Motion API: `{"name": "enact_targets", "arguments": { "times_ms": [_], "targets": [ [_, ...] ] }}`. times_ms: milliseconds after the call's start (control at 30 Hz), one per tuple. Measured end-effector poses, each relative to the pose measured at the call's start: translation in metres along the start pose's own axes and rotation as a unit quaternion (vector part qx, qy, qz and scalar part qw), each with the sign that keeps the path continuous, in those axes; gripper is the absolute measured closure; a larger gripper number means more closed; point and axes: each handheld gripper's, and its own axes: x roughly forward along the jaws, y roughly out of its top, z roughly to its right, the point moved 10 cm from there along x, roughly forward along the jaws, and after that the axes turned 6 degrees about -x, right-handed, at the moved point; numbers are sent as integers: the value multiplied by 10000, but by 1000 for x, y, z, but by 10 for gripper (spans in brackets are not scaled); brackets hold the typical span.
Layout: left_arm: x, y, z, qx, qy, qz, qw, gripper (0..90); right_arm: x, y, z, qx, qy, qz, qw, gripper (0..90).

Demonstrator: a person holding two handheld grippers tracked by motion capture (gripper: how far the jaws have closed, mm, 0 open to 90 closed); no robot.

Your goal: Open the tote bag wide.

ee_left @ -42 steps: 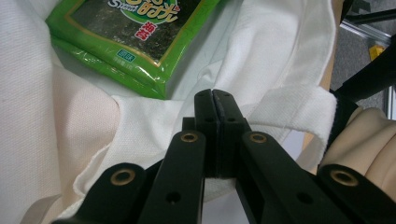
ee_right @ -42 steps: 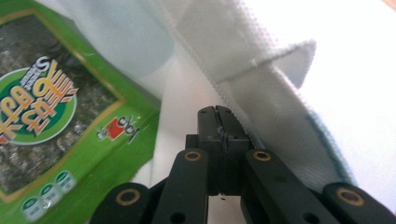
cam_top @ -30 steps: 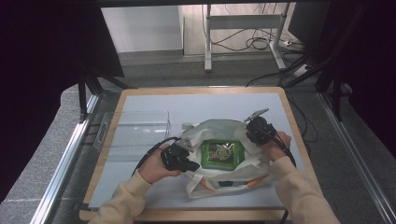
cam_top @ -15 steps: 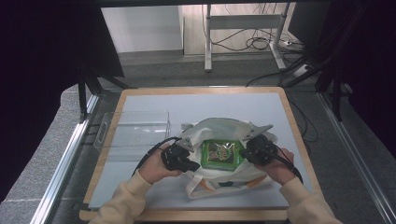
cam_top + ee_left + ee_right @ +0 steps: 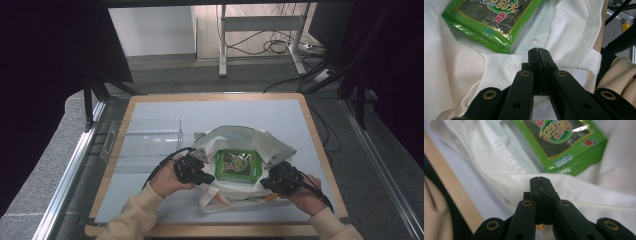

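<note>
Worktop (image 5: 150, 207): pale grey-blue mat on a wooden board, light wood edge exposed. Grey speckled floor (image 5: 380, 165) around it; cables and a metal stand's legs beyond. Clear plastic tray (image 5: 142, 140) at left, rigid and glossy. White cloth bag (image 5: 235, 137) near the front centre, soft woven canvas, mouth spread open; inside lies a flat, shiny green seaweed packet (image 5: 238, 164). Left gripper (image 5: 539, 53): fingers fully closed, pinching the bag's hem. Right gripper (image 5: 539, 182): fingers closed on the opposite hem.
</note>
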Motion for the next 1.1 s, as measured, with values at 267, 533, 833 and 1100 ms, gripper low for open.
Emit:
{"name": "enact_targets", "arguments": {
  "times_ms": [267, 533, 833, 1100],
  "targets": [
    [0, 1, -1, -22, 25, 8, 10000, 900, -6, 12, 3, -40, -99, 127, 9999, 883],
    [0, 0, -2, 27, 27, -28, 10000, 900, 25, 40, 20, -169, -98, -276, 9994, 883],
    [1, 0, -1, 3, 34, -23, 10000, 900, 26, 12, 11, -86, 42, -634, 9979, 884],
    [3, 1, 0, -21, 34, 14, 10000, 900, 23, -13, 4, 38, 133, -706, 9974, 884]
  ]
}}
